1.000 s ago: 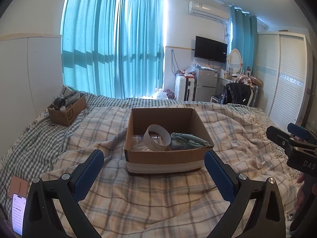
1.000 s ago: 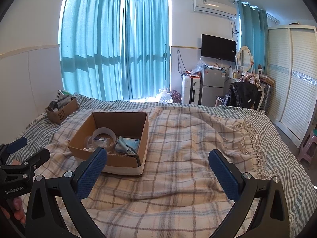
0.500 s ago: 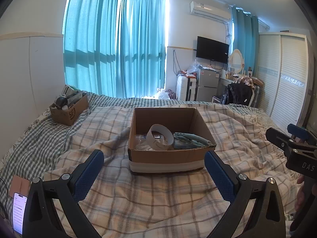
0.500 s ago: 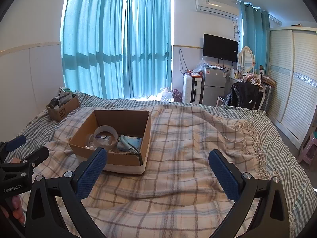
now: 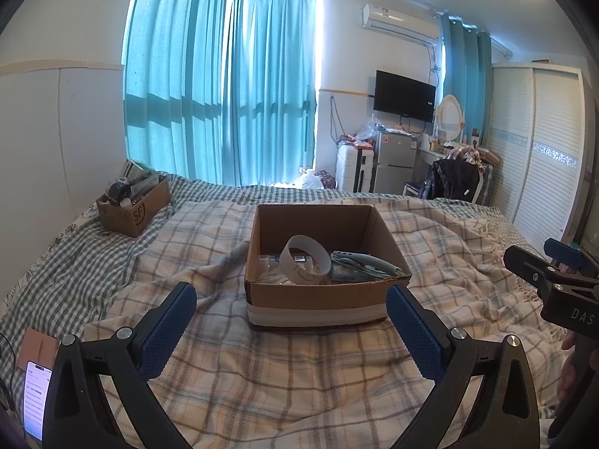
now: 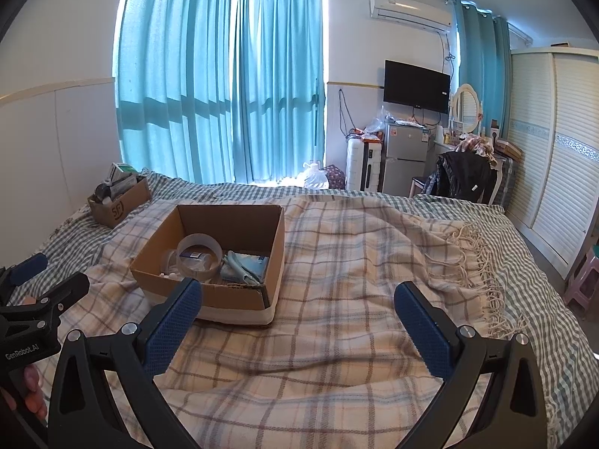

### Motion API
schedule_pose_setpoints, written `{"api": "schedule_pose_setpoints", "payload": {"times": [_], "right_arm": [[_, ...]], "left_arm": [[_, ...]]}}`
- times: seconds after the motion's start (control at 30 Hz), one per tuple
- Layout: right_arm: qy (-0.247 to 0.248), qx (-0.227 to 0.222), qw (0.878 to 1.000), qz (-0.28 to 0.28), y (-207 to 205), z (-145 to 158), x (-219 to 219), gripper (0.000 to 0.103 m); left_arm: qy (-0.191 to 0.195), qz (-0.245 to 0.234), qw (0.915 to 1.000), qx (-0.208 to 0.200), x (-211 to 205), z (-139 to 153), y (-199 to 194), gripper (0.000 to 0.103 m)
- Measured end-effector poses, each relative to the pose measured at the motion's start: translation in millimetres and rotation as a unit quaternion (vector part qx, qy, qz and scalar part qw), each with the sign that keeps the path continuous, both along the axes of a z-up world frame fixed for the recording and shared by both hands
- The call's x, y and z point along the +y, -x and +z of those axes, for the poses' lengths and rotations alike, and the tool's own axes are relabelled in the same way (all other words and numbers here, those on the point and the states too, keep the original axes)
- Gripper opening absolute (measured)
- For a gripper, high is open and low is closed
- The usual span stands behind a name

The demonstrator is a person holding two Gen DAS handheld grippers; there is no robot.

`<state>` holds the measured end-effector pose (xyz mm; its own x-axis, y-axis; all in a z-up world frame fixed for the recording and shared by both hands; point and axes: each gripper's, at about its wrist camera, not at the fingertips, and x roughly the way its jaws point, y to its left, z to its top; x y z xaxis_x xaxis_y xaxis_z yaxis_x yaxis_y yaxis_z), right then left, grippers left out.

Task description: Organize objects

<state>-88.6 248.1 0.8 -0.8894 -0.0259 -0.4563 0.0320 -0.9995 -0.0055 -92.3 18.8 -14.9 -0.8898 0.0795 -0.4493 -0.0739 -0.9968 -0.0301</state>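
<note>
Hidden: the open cardboard box (image 5: 318, 299) hides much of its own load behind its near wall; in my left view I cannot name the clear things lying under the white ring (image 5: 305, 260), and the small white bits by the box's near corner in my right view are too small to tell.
Cut off: a phone (image 5: 35, 393) with a lit screen shows only partly at the frame's lower left, well to the left of the box.
Count: two cardboard boxes on the bed, the open one and a smaller full box (image 5: 133, 205) far behind it to the left; one white ring and one grey-green bundle (image 5: 361, 263) inside the open box, the bundle to the right of the ring.
Left gripper (image 5: 292, 321): my fingers are spread wide with nothing between them, hovering just short of the box's near wall.
Right gripper (image 6: 297, 318): also spread wide with nothing held, over the plaid blanket (image 6: 355, 262) to the right of the box.
Change: over the last second the box has slid right and a little down in my left view, and sits slightly lower in my right view; its contents lie as before.
</note>
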Motion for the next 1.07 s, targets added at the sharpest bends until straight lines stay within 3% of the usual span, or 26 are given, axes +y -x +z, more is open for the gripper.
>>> {"api": "schedule_pose_setpoints", "payload": {"times": [1.07], "right_arm": [[-0.002, -0.003, 1.000, 0.000, 0.4, -1.5, -1.7, 0.103]], "left_arm": [[0.019, 0.012, 0.9997, 0.009, 3.2, -2.5, -2.0, 0.103]]}}
